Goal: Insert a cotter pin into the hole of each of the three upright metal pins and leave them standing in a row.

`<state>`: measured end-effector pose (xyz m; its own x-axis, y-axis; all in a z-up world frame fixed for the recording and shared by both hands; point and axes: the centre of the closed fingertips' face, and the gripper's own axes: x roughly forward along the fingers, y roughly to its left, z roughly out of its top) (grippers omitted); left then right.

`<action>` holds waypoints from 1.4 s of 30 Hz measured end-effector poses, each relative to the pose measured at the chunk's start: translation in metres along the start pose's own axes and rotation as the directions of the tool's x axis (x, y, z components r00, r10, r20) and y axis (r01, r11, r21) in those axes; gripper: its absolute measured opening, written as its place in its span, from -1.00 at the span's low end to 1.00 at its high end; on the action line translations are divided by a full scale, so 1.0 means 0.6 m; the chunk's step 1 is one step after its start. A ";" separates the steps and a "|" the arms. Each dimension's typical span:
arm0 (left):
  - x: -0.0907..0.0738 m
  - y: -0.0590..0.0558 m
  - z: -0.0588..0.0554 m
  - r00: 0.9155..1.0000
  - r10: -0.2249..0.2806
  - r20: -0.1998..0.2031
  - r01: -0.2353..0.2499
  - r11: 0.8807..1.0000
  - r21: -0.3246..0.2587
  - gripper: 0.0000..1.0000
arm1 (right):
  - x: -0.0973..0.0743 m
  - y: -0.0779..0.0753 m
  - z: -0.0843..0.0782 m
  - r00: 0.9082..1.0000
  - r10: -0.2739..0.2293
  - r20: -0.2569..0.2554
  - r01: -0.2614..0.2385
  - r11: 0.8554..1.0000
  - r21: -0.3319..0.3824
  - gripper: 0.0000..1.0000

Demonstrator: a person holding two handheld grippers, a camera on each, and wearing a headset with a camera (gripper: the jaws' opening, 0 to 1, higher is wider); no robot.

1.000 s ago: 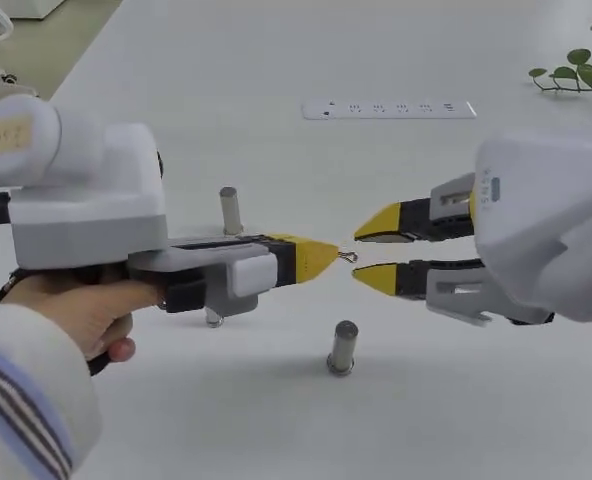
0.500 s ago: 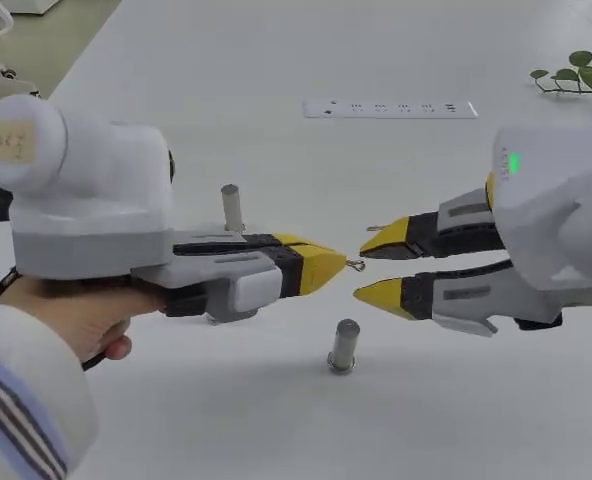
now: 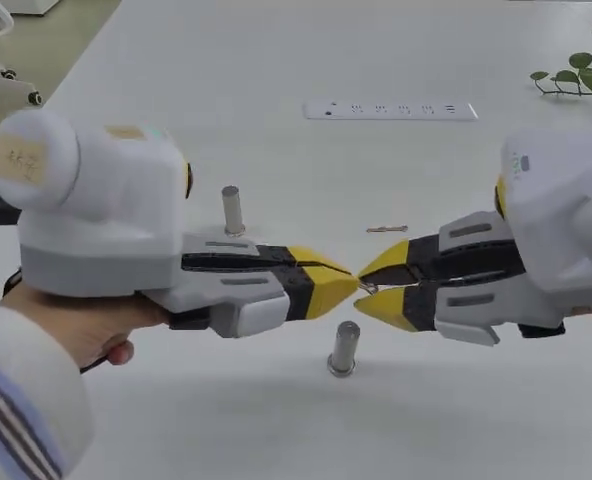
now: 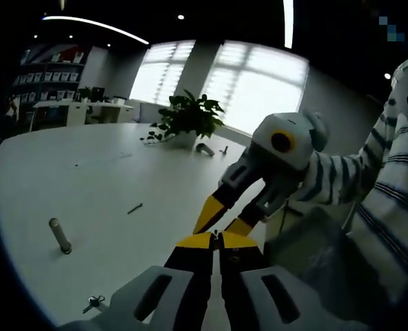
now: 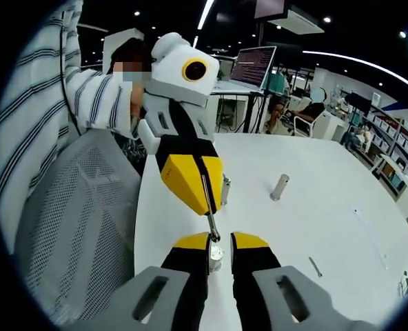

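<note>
My left gripper (image 3: 353,284) is shut on a thin cotter pin (image 5: 209,219), whose looped end sticks out past the yellow tips. My right gripper (image 3: 363,288) faces it tip to tip. Its jaws stand a little apart, with the pin's end between them (image 5: 219,243). In the left gripper view my own jaws (image 4: 218,238) are pressed together, with the right gripper's (image 4: 225,219) yellow tips just beyond. One upright metal pin (image 3: 344,347) stands just below the tips on the white table. A second upright pin (image 3: 232,210) stands behind the left gripper.
A loose cotter pin (image 3: 386,229) lies on the table behind the tips. A white power strip (image 3: 391,109) lies farther back, with a plant sprig (image 3: 574,71) at the far right. A mesh chair (image 5: 80,221) stands at the table's edge.
The right gripper has moved left until its tips meet the left gripper's, and its jaws have narrowed around the pin's end. The left gripper has shifted slightly right and lower.
</note>
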<state>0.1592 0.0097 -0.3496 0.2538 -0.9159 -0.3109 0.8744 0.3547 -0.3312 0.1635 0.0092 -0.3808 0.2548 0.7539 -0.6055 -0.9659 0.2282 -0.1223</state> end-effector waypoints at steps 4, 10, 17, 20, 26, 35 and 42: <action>0.000 -0.005 -0.012 0.999 -0.011 -0.036 0.013 0.999 0.036 -1.00 | 0.003 0.015 -0.004 0.999 0.034 -0.003 -0.034 0.999 0.013 -0.91; -0.003 -0.017 -0.023 0.996 -0.052 -0.072 0.059 0.993 0.107 -1.00 | 0.003 0.037 -0.006 0.996 0.091 -0.004 -0.091 0.995 0.044 -1.00; -0.005 -0.024 -0.040 0.987 -0.055 -0.150 0.088 0.970 0.228 -1.00 | 0.001 0.049 -0.010 0.992 0.123 -0.020 -0.123 0.992 0.020 -1.00; -0.003 -0.027 -0.046 0.981 -0.043 -0.192 0.097 0.955 0.282 -1.00 | 0.001 0.053 -0.013 0.990 0.136 -0.029 -0.136 0.991 0.014 -1.00; 0.000 -0.027 -0.057 0.970 -0.038 -0.241 0.121 0.932 0.341 -1.00 | 0.000 0.059 -0.016 0.987 0.156 -0.036 -0.156 0.988 0.010 -1.00; 0.003 -0.028 -0.059 0.969 -0.043 -0.244 0.127 0.931 0.341 -1.00 | -0.005 0.056 -0.021 0.988 0.155 -0.026 -0.154 0.987 0.046 -1.00; 0.005 -0.030 -0.067 0.962 -0.066 -0.266 0.154 0.933 0.325 -1.00 | -0.003 0.062 -0.024 0.986 0.164 -0.033 -0.162 0.986 0.048 -1.00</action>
<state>0.1275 0.0080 -0.3806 0.0768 -0.8542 -0.5142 0.9894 0.1292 -0.0669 0.1267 0.0073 -0.3958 0.0913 0.7601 -0.6433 -0.9912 0.1319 0.0152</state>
